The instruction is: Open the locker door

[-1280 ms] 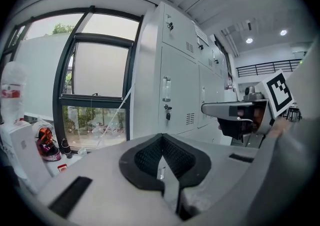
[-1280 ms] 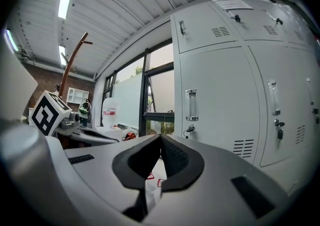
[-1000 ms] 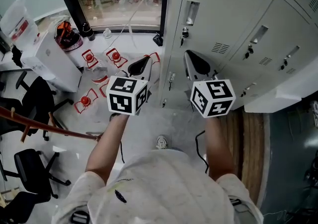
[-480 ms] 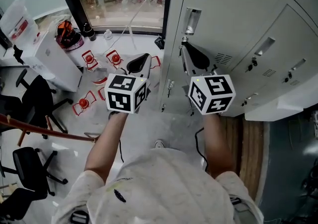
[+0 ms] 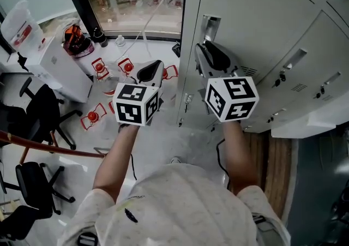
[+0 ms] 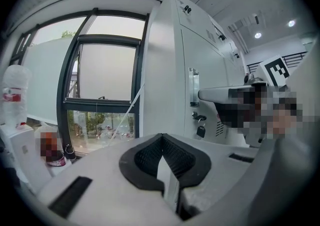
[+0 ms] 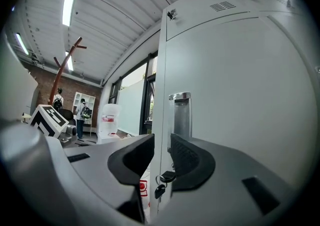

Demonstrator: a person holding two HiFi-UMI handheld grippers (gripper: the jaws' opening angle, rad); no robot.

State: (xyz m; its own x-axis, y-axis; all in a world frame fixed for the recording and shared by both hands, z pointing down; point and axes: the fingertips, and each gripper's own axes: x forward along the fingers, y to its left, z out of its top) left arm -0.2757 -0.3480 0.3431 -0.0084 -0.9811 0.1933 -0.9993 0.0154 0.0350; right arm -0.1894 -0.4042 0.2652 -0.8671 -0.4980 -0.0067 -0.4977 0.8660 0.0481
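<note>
The grey locker door (image 5: 245,16) stands closed, with a recessed metal handle (image 5: 209,25) near its left edge and a key (image 7: 165,177) hanging in the lock below it. My right gripper (image 5: 210,57) is just below the handle (image 7: 181,115), and its jaws are opening with a narrow gap; nothing is pressed between them, and the door edge and key show through the gap (image 7: 161,142). My left gripper (image 5: 152,70) hangs to the left of the locker, shut and empty (image 6: 161,156). From it I see the handle (image 6: 193,87) and the right gripper (image 6: 225,94).
More locker doors (image 5: 305,70) run to the right. A dark-framed window (image 5: 131,5) is on the left, with red-framed stands (image 5: 98,67) on the floor below it. A white box with a water bottle (image 5: 49,59) and office chairs (image 5: 32,125) stand at the left.
Both grippers have moved forward and up toward the locker; the right one now sits just under the handle. The right jaws, shut before, have parted.
</note>
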